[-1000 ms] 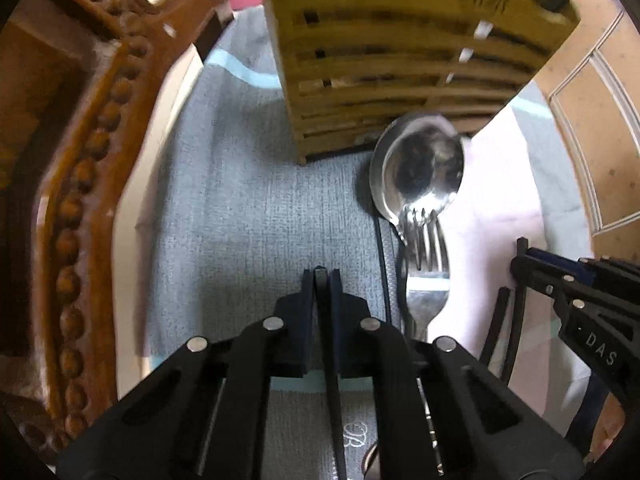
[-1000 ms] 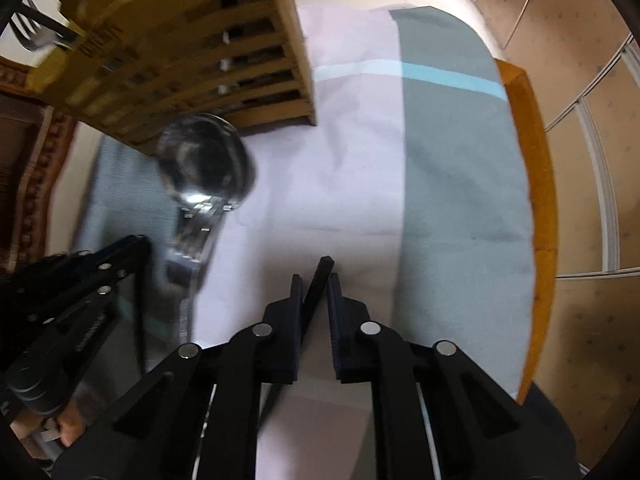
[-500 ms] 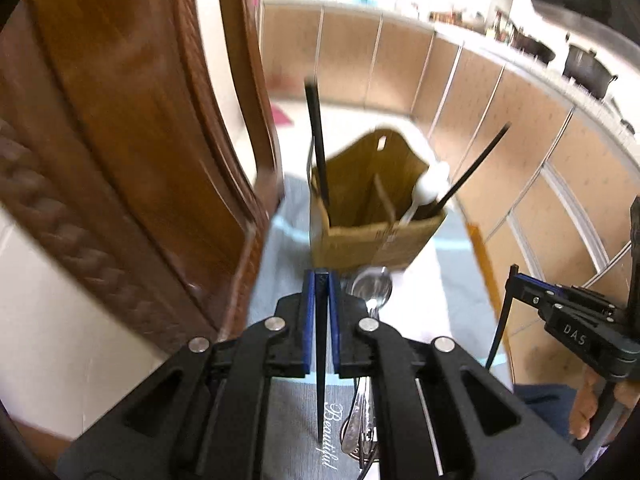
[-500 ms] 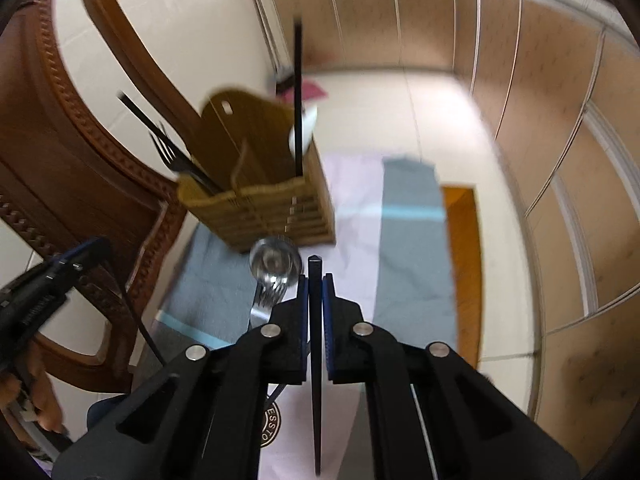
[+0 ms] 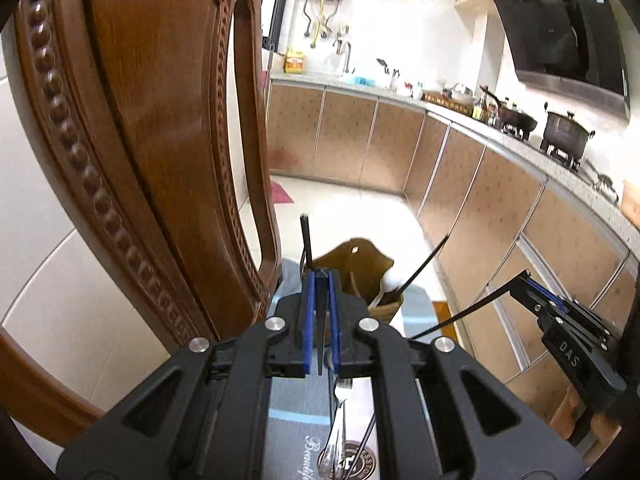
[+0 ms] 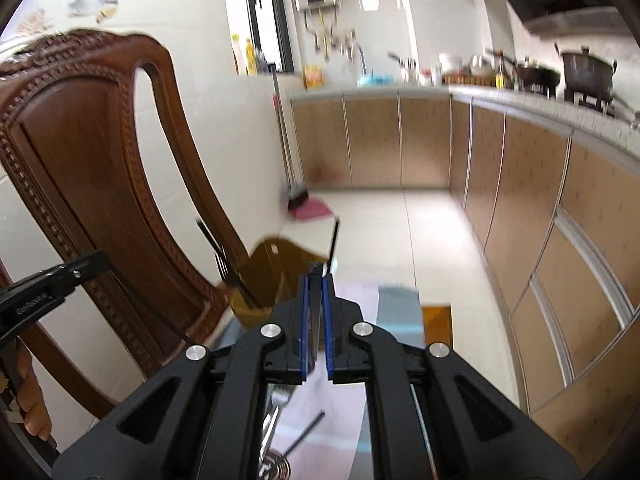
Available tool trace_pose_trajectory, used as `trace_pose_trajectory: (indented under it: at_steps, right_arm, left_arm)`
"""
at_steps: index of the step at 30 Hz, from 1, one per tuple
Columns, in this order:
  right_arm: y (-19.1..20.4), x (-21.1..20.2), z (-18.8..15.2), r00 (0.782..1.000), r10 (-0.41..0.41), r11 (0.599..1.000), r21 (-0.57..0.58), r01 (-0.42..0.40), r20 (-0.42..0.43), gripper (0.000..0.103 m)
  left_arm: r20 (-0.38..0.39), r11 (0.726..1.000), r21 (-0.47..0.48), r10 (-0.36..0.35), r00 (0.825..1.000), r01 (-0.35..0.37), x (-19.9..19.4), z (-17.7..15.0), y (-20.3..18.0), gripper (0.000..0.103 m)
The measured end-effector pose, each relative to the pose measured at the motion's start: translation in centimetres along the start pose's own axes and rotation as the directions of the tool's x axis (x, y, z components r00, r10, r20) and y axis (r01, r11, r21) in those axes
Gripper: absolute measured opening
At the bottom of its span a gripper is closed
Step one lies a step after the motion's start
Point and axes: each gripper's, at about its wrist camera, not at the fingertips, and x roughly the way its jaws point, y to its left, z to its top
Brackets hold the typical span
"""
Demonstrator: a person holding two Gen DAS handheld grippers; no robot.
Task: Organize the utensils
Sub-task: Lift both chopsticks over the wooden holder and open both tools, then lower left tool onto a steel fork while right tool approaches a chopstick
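My left gripper is shut on a black chopstick held high above the table. My right gripper is shut on a second black chopstick, at about the same height. Each gripper shows in the other's view, the right gripper with its slanting chopstick, the left gripper with its own. Below and ahead stands the wooden utensil holder; it holds black chopsticks, a white spoon and a fork. A metal fork lies on the cloth.
A carved wooden chair back rises close on the left, right beside the holder. The grey and pink cloth covers the table. One loose chopstick lies on it. Kitchen cabinets run along the right, beyond open floor.
Both grippers have risen from just above the cloth and tilted upward, each carrying a chopstick. The holder and the fork now lie far below them.
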Motion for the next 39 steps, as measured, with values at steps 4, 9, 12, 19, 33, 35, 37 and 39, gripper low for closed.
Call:
trace_pose_trajectory:
  at_steps: [4,9,12,19,33,35,37,39]
  right_arm:
    - [0.8,-0.8,1.6,0.999,0.016,1.000,-0.008,-0.016,0.040,0.007]
    - [1.6,-1.8,3.8,0.993,0.016,0.999,-0.030,-0.013,0.113,0.007]
    - [2.0,-2.1,5.2,0.990,0.026,0.999,-0.036,-0.021,0.136,0.007]
    - [2.7,0.3,7.7,0.983,0.039,0.999,-0.029,-0.034,0.182,0.007]
    - [2.2,9.8,6.9,0.978,0.018,1.000,0.002,-0.018,0.210,0.008]
    - [2.1,11.4,6.2,0.983,0.016,1.000,0.001,-0.017,0.181,0.008]
    - [2.0,12.5,5.4,0.987,0.008,1.000,-0.005,-0.008,0.162,0.008]
    - [1.9,13.5,4.6,0.990,0.003,1.000,-0.007,-0.002,0.141,0.008]
  left_arm:
    - [0.058,1.000,-0.003,-0.020,0.998,0.020,-0.7,1.9,-0.6,0.007]
    - [0.134,0.999,0.014,-0.042,0.990,0.041,-1.0,3.7,-1.5,0.007]
    - [0.141,0.999,0.029,-0.021,0.990,0.017,-0.2,4.2,-2.3,0.007]
    - [0.152,1.000,0.019,-0.003,0.988,0.000,1.8,5.8,-2.5,0.007]
    - [0.069,1.000,-0.020,0.005,0.998,-0.004,9.9,4.9,-0.1,0.007]
    - [0.053,1.000,-0.017,0.006,0.999,-0.005,11.0,4.5,0.0,0.007]
    - [0.041,1.000,-0.017,0.009,0.999,-0.008,11.7,4.0,0.2,0.007]
    - [0.031,1.000,-0.018,0.012,0.999,-0.012,12.3,3.9,0.2,0.007]
